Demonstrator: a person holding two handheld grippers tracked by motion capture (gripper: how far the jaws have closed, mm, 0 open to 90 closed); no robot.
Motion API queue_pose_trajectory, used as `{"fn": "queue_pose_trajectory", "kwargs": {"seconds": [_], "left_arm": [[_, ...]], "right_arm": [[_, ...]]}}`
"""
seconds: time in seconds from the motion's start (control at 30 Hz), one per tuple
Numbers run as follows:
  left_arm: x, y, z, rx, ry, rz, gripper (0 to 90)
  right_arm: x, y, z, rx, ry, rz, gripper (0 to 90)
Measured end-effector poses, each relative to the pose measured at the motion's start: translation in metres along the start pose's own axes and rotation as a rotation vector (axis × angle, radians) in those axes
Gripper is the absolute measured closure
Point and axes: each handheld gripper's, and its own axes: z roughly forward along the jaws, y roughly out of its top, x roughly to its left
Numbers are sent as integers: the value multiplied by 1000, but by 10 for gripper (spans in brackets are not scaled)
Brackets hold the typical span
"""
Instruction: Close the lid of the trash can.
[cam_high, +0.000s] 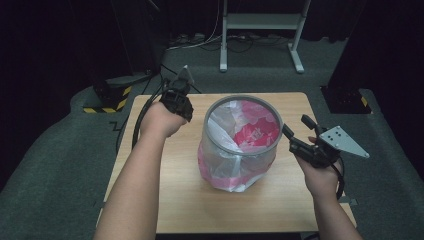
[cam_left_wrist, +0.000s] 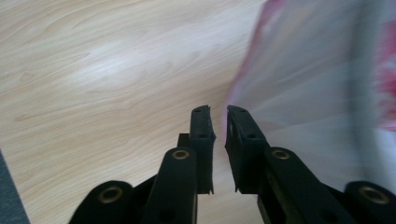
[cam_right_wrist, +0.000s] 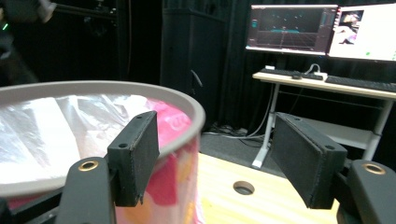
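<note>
Two forearms enter the high view from the bottom edge, one on each side of a grey bin (cam_high: 243, 140) lined with a pink and clear plastic bag (cam_high: 227, 172), which stands near the middle of the wooden surface (cam_high: 190, 205). At the bin's left, the left gripper (cam_high: 181, 102) is held near the rim but apart from it, its hand turned so the fingers point down and away. At the bin's right, the right gripper (cam_high: 295, 127) reaches toward the rim with its fingers spread wide and nothing between them. Dark grey floor surrounds the surface, and a white metal stand (cam_high: 260, 30) is behind it.

In the left gripper view, the two black fingers (cam_left_wrist: 201, 135) point down at the light wood, with a narrow gap between them and nothing clamped there. The bag's blurred plastic fills the right side, just beside the fingertips.

In the right gripper view, the fingers (cam_right_wrist: 137, 154) stand wide apart. The left one overlaps the bin's grey rim, though touching cannot be told; the other hangs clear beside it. Beyond are black curtains, a desk (cam_right_wrist: 327, 84) and two lit monitors (cam_right_wrist: 292, 28).
</note>
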Motion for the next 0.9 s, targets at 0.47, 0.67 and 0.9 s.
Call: {"fn": "queue_pose_trajectory", "kwargs": {"seconds": [0.47, 0.67, 0.9], "left_arm": [[50, -69, 92, -112, 30, -1, 432], [57, -95, 125, -145, 30, -4, 391], [54, -134, 162, -239, 1, -27, 329]], "right_arm": [[-16, -64, 3, 179, -44, 16, 307], [-17, -95, 5, 277, -50, 12, 299], [-18, -131, 4, 404, -58, 14, 290]]}}
